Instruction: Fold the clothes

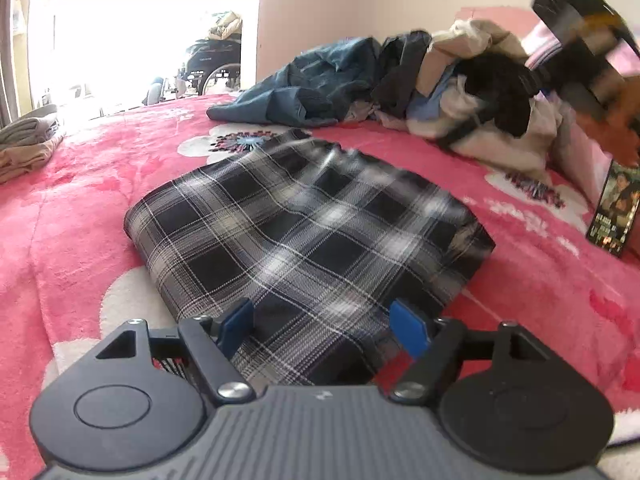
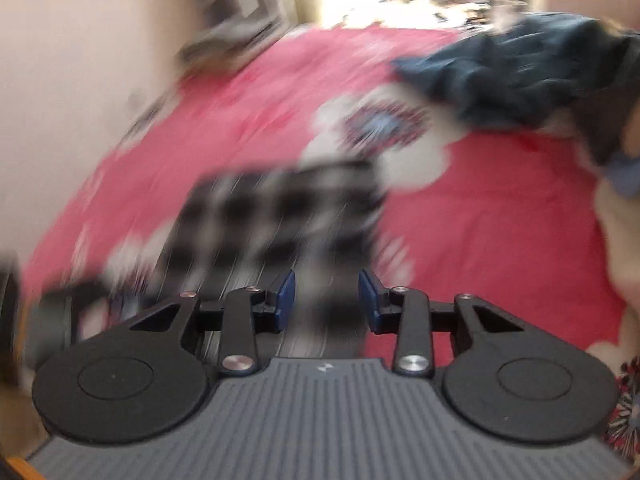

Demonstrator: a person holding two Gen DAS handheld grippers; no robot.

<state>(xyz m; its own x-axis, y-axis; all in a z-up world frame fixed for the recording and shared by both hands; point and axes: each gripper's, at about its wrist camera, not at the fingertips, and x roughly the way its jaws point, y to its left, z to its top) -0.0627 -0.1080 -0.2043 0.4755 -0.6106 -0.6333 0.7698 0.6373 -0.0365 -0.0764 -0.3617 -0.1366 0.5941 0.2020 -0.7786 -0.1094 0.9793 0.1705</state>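
Two grippers are working over a pink flowered blanket (image 1: 500, 248), and both are standing with their blue pads spread apart, gripping nothing. The left gripper (image 1: 324, 332) is hovering at the near edge of a folded black-and-white plaid garment (image 1: 304, 224), which is lying flat on the blanket; the near edge of the cloth is running between and beneath the two fingers, though no pad is pressing on it. Ahead of the fingers and to their right, a loose pile of unfolded clothes (image 1: 460, 88) is sitting on the blanket (a dark blue piece (image 1: 304, 88) is spilling out toward the fingers' left side, with cream and black pieces heaped behind it). Far off to the left of the fingers, a small stack of folded clothes (image 1: 28, 140) in grey and tan is resting at the blanket's edge. At the upper right of that view, the other gripper is showing as a dark blurred body.

The right gripper (image 2: 327, 300) is giving a badly smeared view. Its fingers are parted, and the plaid garment (image 2: 276, 216) is lying just ahead of them and slightly to their left; it is probably not touching either pad, but the blur is making that hard to settle. The dark blue piece (image 2: 520, 72) is lying farther ahead, to the right of the fingers.
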